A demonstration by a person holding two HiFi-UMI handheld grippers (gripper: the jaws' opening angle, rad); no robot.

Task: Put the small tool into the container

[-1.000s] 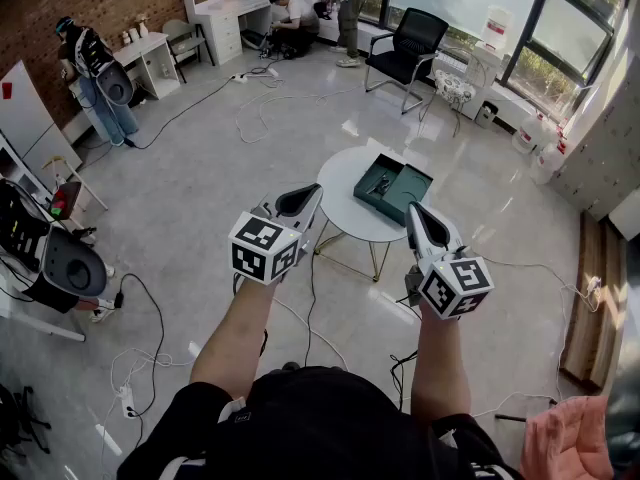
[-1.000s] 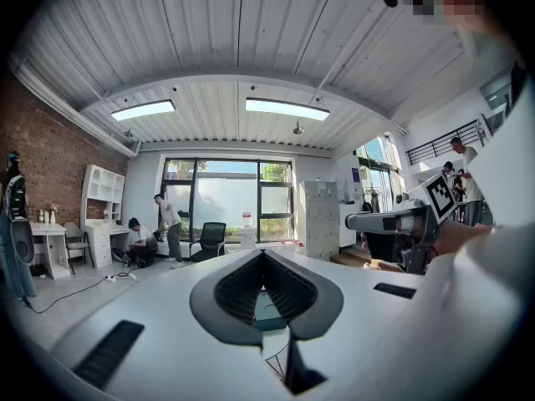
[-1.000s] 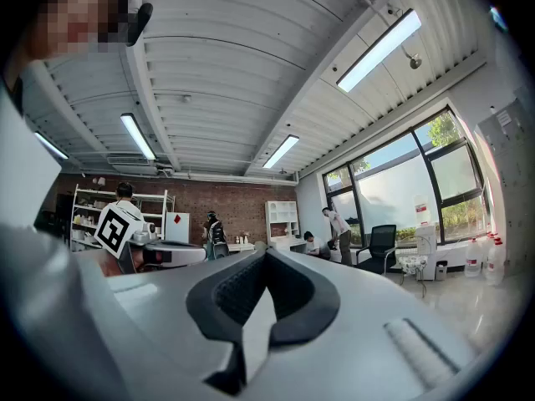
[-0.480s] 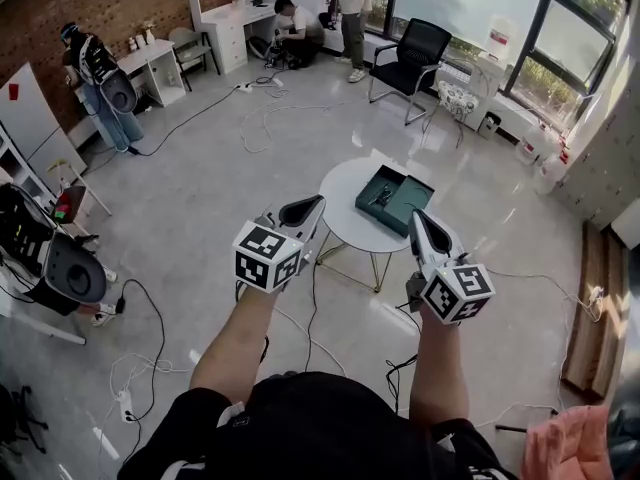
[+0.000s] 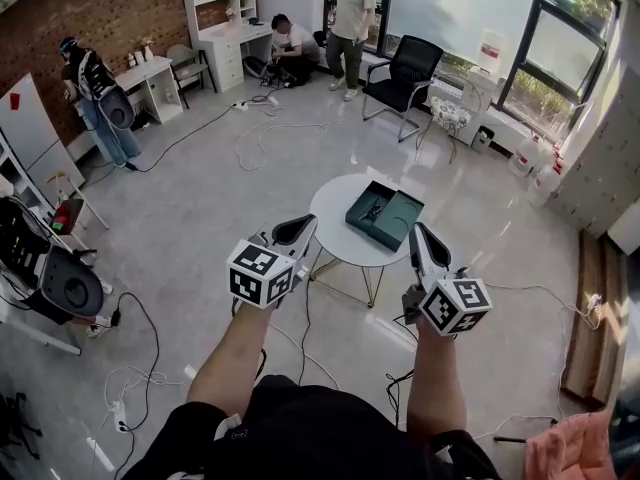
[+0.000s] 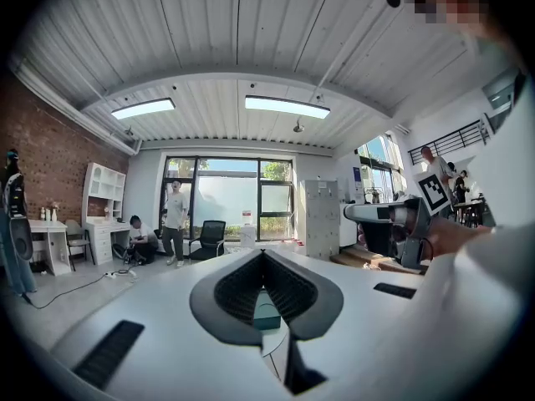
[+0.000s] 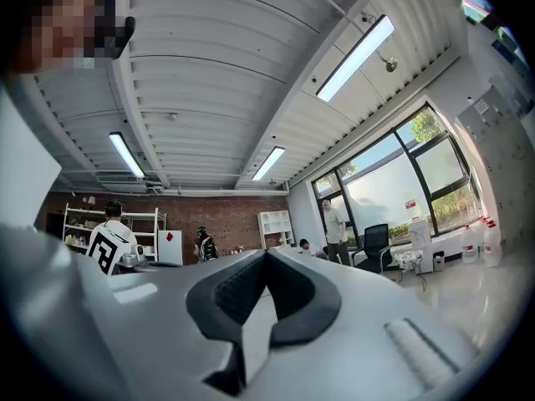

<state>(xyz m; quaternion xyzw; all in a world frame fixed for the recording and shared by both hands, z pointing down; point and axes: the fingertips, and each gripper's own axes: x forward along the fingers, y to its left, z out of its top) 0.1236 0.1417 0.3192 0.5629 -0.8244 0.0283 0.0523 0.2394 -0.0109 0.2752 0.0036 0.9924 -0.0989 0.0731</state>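
A round white table [image 5: 338,230] stands on the floor ahead of me. An open green box [image 5: 392,220] lies on it, with a small dark tool [image 5: 372,209] in its left half. My left gripper [image 5: 298,227] hangs in the air before the table's left edge, jaws shut and empty. My right gripper [image 5: 417,234] hovers near the table's right edge, also shut with nothing in it. In the left gripper view the closed fingertips [image 6: 262,254] meet, and the green box [image 6: 267,312] shows below them. The right gripper [image 7: 267,253] points up across the room.
A black office chair [image 5: 401,61] stands behind the table near the windows. Cables [image 5: 262,128] trail over the grey floor. People stand and crouch by the white desks [image 5: 228,36] at the back; another person [image 5: 92,96] is at the left. Black equipment [image 5: 45,268] sits at the far left.
The view has shifted a little, so the table and green box sit lower and further left in the picture. Both grippers stay shut and keep about the same spacing.
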